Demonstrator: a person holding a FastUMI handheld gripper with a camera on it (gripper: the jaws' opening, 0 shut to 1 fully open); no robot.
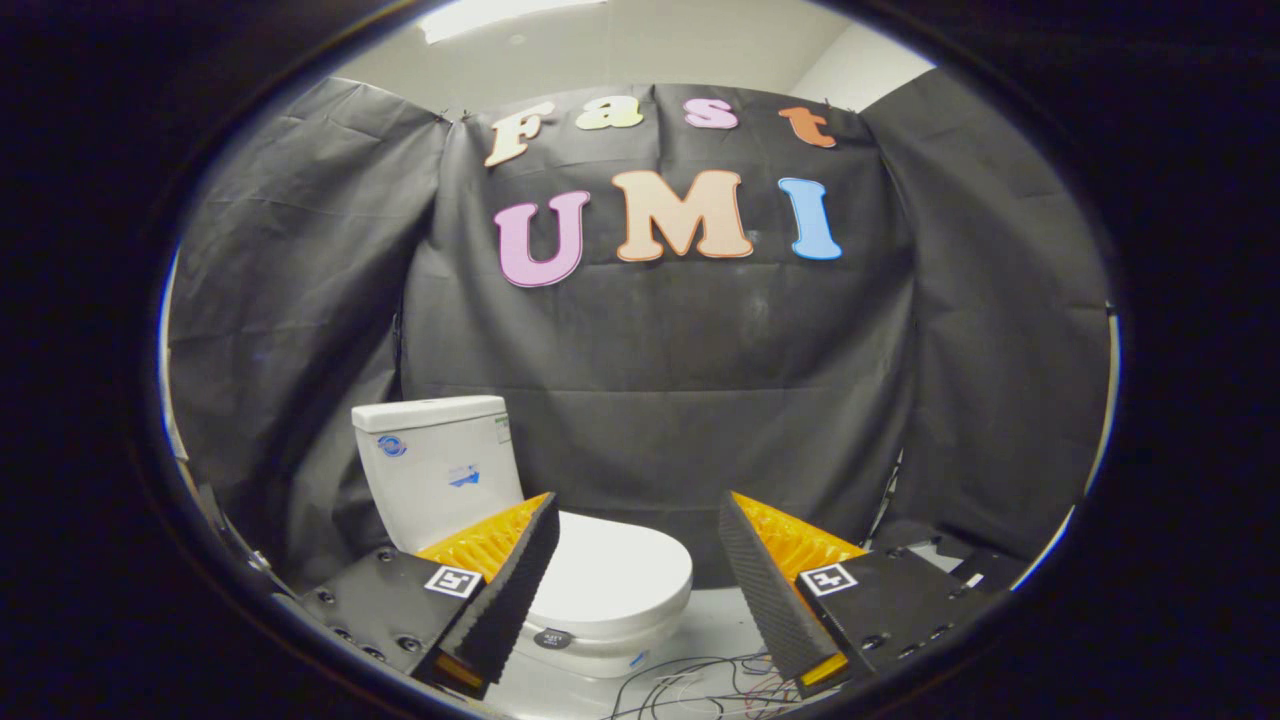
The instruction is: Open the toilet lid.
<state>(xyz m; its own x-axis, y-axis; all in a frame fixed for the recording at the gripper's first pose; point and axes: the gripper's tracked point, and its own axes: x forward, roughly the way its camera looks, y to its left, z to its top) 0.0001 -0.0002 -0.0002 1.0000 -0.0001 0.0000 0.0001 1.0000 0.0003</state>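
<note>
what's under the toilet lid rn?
Cannot tell: the white toilet lid lies closed over the bowl, covering seat and inside. Only the rim edge below it shows. The gripper is open, its fingers apart, the lid's front beyond them; the tank stands behind.

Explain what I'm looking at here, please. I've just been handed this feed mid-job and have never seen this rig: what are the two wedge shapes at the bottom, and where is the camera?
The camera rides on a handheld gripper and looks forward along its two fingers. Those two wedges are the fingers: orange bodies with black ribbed pads on the inner faces. They stand wide apart and hold nothing.

Beyond them stands a white toilet against the black cloth wall of the booth. Its lid is down, lying flat over the bowl, and partly hidden by the left finger. The tank rises behind it.

On the pale floor, just ahead of the fingers, lies a tangle of thin wires.

The fingers are not touching the lid, so the opening has not begun.
</note>
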